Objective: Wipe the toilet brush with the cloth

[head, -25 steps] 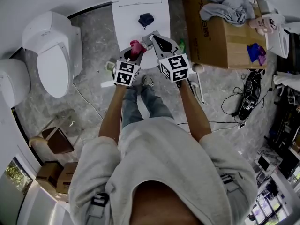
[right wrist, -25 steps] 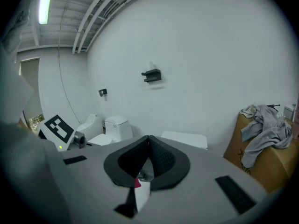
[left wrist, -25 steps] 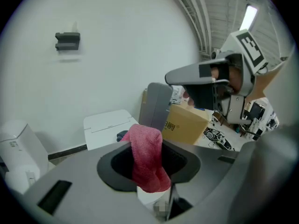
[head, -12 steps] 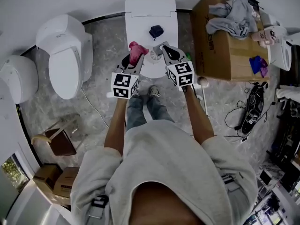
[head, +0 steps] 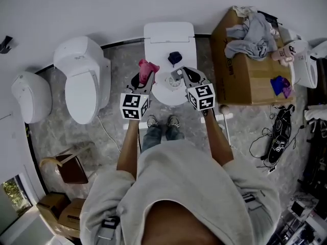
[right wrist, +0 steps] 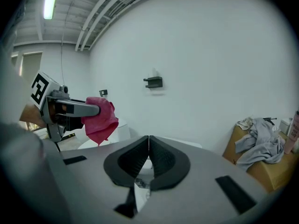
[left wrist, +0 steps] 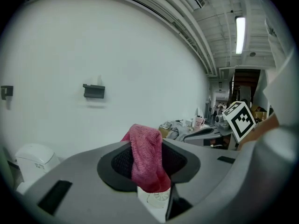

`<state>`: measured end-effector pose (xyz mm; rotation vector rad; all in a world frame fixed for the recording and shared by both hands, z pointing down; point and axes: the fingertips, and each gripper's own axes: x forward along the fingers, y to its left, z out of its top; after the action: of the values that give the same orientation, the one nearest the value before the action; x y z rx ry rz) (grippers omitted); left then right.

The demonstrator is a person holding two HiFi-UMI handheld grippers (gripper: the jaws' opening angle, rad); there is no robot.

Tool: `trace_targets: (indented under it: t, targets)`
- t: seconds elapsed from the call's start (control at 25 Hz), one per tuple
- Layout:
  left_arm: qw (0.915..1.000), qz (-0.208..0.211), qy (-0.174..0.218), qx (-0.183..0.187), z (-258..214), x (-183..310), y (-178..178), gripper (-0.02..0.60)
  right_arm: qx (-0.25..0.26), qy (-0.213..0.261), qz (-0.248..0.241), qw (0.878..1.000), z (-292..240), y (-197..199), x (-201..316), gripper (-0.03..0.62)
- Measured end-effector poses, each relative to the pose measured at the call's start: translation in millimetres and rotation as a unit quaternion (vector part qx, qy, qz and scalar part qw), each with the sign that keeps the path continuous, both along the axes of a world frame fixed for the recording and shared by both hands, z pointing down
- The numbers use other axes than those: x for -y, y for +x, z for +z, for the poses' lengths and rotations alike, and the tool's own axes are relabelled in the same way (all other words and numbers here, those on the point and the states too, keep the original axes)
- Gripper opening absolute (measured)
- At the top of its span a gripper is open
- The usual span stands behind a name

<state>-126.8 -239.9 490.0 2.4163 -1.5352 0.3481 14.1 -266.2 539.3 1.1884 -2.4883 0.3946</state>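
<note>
Head view is taking in three white fixtures: the lidded toilet (head: 159, 37) straight ahead, a second toilet (head: 82, 80) to its left and a rounded fixture (head: 30, 96) beyond that. At right a cardboard box (head: 245, 80) is carrying a grey garment (head: 250, 34), and the box's side print is coming through too small to read. The gripper views are adding what the head view lacks: a dark wall bracket (right wrist: 154, 82) and a ceiling strip light (left wrist: 240, 29). Left gripper (head: 144, 78) is pinching the pink cloth (head: 148, 69), which is draping down between its jaws. Right gripper (head: 179, 75) is pressing its jaws together on the thin white toilet brush (head: 173, 82), over the toilet lid, just beside the cloth. The marker cubes (head: 134, 106) are showing black-and-white squares, no lettering.
</note>
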Motion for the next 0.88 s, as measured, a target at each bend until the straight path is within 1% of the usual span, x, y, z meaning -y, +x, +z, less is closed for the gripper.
trace_targets:
  t: [0.24,0.44,0.68,0.88]
  targets:
    - [0.9996,-0.013,0.025,0.006,-27,9,-12,0.141,0.0,0.038,0.024,0.999,-36,10,3,0.031]
    - [0.9985,-0.022,0.05,0.005,-47,20,-18,0.14,0.0,0.065,0.032,0.997,-60,15,10,0.031]
    - [0.997,-0.031,0.072,-0.003,-65,28,-24,0.141,-0.002,0.086,0.042,0.995,-85,21,14,0.031]
    - [0.9961,-0.032,0.082,-0.001,-71,24,-30,0.14,0.001,0.101,0.051,0.994,-97,22,14,0.031]
